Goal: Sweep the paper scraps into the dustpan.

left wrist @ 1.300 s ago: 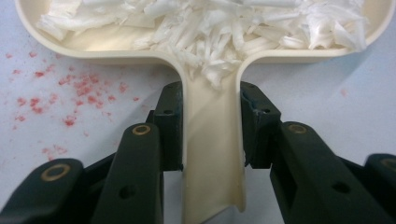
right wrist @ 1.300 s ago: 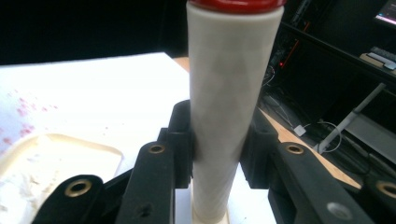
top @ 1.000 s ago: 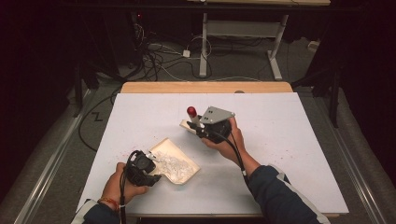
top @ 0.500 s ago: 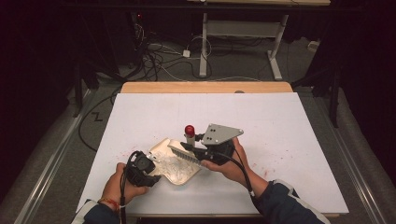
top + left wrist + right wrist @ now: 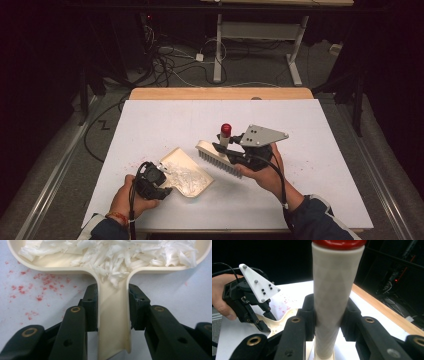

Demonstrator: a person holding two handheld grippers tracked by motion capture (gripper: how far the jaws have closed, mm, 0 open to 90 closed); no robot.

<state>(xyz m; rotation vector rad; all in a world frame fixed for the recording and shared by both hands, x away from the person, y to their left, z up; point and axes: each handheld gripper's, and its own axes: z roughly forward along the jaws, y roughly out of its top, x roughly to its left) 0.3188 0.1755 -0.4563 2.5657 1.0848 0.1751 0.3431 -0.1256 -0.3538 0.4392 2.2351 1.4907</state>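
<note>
Cream dustpan (image 5: 187,172) (heaped with white shreds (image 5: 112,255)) lies ahead of the left gripper (image 5: 113,307), which pinches its handle; the right gripper (image 5: 327,315) clamps the brush (image 5: 220,157) handle, bristles just beside the pan.

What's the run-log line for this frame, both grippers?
left gripper: shut on dustpan handle | right gripper: shut on brush handle | paper shreds: in pan | brush: off the table, right of pan

Table (image 5: 320,150) brightly lit from above, surroundings dark; soft shadows under both claws; close-up jaws slightly soft.
</note>
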